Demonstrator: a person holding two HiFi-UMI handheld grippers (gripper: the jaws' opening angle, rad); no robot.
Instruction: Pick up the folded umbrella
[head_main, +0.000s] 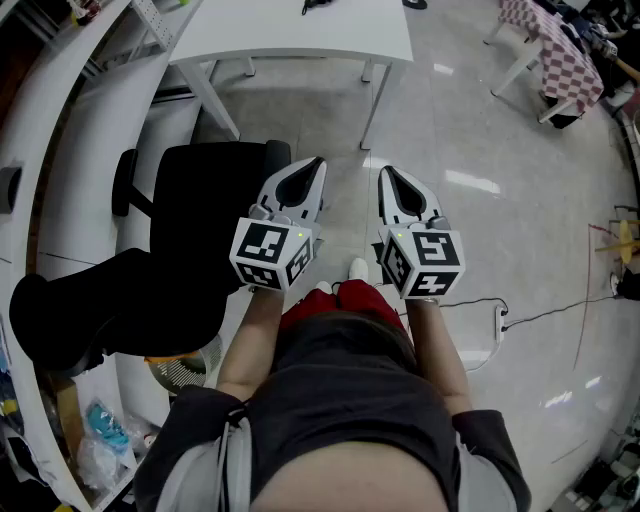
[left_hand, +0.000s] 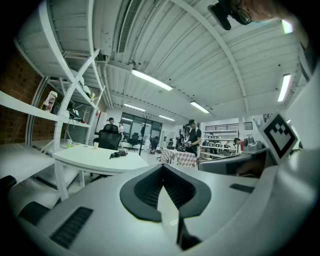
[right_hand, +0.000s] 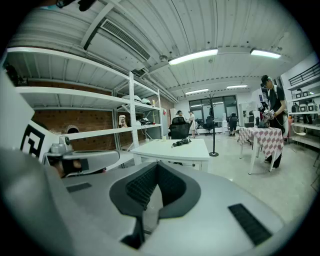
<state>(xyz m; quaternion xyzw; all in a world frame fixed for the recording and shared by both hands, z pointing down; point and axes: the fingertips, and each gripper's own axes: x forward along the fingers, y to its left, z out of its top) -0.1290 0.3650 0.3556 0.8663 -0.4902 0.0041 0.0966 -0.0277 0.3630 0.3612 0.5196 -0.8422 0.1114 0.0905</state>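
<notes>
The folded umbrella (left_hand: 119, 154) is a small dark bundle lying on a white table (left_hand: 85, 161) some way ahead of me. The right gripper view shows the same umbrella (right_hand: 181, 142) on that table (right_hand: 167, 151). In the head view only its dark near end (head_main: 318, 6) shows, at the top edge above the tabletop (head_main: 300, 35). My left gripper (head_main: 314, 164) and right gripper (head_main: 386, 174) are held side by side at waist height, pointing at the table, well short of it. Both are shut with nothing between the jaws, as the left gripper (left_hand: 162, 168) and right gripper (right_hand: 158, 164) show in their own views.
A black office chair (head_main: 205, 205) stands close on my left, with white shelving (head_main: 60, 130) beyond it. A table with a checked cloth (head_main: 560, 60) is at the far right, and a person (right_hand: 272, 100) stands by it. A cable and power strip (head_main: 500, 320) lie on the floor to my right.
</notes>
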